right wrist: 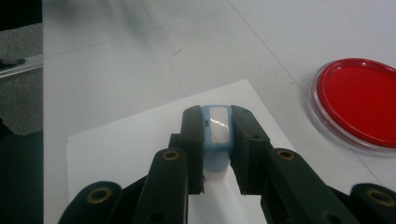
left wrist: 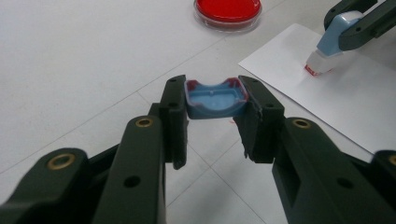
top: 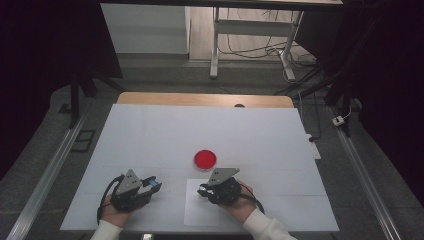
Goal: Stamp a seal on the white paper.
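Pressing stamp [right wrist: 218,135] within paper's [right wrist: 130,140] edges

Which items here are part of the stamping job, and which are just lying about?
In use:
- blue stamp, held by the right gripper, pressed on the paper sheet
- stamp cap, held by the left gripper
- red ink pad

Lying about:
- cables on the floor beyond the table

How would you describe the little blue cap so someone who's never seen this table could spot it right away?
Start at the white table and find the red ink dish near its middle. Nearer the person and to the left of the dish, the left gripper clamps a small blue cap between its fingers. Unlike the taller blue stamp on the sheet of paper, it is a shallow, hollow shell with red smears along its rim.
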The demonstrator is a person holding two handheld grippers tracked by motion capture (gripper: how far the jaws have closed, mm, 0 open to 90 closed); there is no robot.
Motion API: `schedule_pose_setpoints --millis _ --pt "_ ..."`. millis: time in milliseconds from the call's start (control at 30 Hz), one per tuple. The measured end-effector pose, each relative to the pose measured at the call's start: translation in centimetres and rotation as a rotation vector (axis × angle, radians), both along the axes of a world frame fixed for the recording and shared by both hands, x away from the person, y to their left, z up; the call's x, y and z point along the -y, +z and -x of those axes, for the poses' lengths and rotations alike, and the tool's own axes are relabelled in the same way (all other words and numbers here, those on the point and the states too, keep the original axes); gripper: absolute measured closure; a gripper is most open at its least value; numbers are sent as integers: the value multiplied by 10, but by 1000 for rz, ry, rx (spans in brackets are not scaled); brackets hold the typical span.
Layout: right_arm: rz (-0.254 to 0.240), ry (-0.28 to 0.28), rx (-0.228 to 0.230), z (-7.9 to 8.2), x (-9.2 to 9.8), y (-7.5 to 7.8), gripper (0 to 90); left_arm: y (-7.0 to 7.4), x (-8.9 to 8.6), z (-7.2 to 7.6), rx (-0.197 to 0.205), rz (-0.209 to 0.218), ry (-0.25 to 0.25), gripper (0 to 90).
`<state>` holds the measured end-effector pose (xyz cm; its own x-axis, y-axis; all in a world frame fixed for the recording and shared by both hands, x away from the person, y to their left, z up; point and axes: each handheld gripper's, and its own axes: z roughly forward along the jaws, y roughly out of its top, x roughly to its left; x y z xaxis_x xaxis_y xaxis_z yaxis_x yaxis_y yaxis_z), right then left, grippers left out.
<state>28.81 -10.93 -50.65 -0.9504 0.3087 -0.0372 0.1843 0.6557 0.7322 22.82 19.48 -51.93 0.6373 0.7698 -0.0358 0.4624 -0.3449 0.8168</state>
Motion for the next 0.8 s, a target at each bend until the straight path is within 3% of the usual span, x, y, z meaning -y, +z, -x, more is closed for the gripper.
schedule_pose_setpoints --millis 433,800 --pt "60 -17 -7 1 -5 2 755 0 1 0 -2 -4 -2 646" --pt "41 -33 -11 2 -3 -1 757 0 2 1 -1 -6 -3 646"
